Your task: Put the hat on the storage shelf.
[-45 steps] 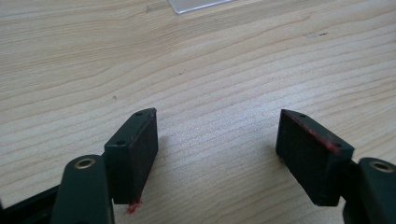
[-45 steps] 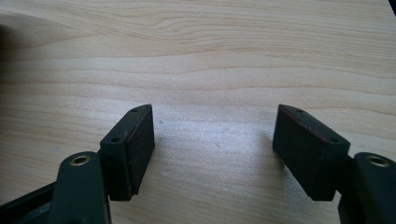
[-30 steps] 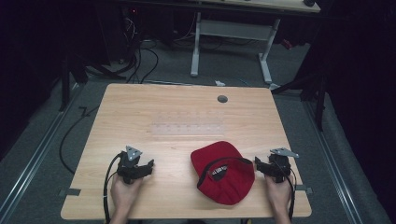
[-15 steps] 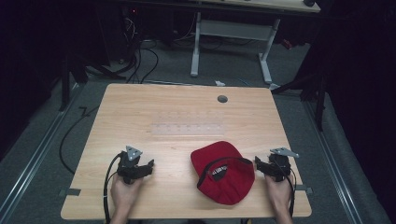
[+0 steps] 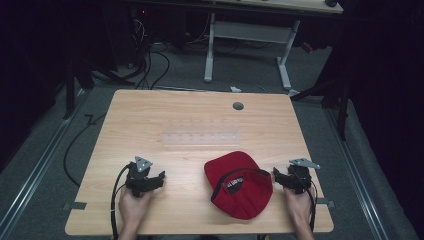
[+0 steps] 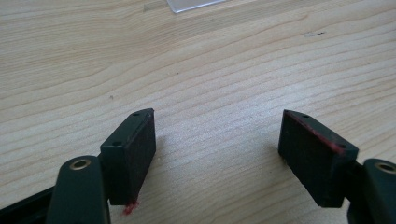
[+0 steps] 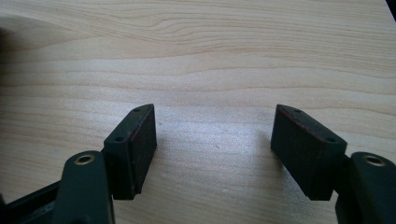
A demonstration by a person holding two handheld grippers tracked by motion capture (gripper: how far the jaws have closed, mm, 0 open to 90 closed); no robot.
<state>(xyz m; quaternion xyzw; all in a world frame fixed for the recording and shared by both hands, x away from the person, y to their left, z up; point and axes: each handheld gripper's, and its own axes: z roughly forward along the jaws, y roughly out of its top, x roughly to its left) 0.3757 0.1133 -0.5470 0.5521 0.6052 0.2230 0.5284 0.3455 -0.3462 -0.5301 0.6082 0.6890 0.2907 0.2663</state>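
While both rest on the tabletop [image 5: 150, 120], left tongs [image 5: 159, 176] and right tongs [image 5: 275, 177] gape wide, empty, red cap [image 5: 240, 184] lying near-right, just beside the right pair.

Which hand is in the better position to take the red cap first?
Right, most likely. The right tongs rest open just beside the red cap, near its edge. The left tongs, also open, sit clearly farther from it across bare table.

The left gripper [image 6: 217, 140] rests low over the bare wooden bench [image 6: 210, 70], jaws spread wide with nothing between, a clear sheet's [image 6: 194, 4] corner far ahead.
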